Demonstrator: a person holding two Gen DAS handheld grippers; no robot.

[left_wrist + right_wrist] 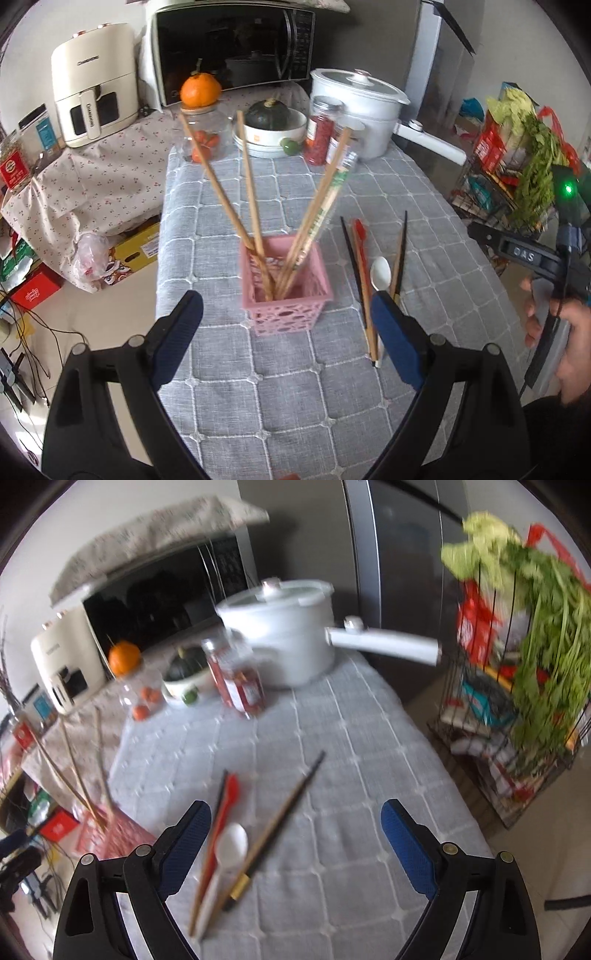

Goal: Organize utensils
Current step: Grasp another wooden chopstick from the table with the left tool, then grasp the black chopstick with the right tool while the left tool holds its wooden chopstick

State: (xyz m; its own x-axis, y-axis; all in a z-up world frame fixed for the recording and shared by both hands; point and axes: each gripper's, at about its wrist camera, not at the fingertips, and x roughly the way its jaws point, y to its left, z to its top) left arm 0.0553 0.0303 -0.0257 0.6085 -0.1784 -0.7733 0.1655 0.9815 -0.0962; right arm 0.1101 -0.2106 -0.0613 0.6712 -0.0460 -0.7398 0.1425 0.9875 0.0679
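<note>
Left wrist view is showing the left gripper (286,325) standing wide and empty around the pink perforated plastic holder (286,291) with wooden chopsticks (255,206). The right gripper (295,834), also wide and empty, is hanging over the loose white plastic spoon (229,849), red spatula (221,819) and dark chopsticks (280,823) lying together on the grey quilted cloth (332,757). Because these are touching, I think one closing could be catching several or pushing them away.

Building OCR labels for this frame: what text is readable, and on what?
"DAS": right tool's body.
Air fryer: brand on top and handle, too small to read.
Red tin, jar labels, cardboard box, microwave panel: print too small or blurred.
Right wrist view: all blurred.
</note>
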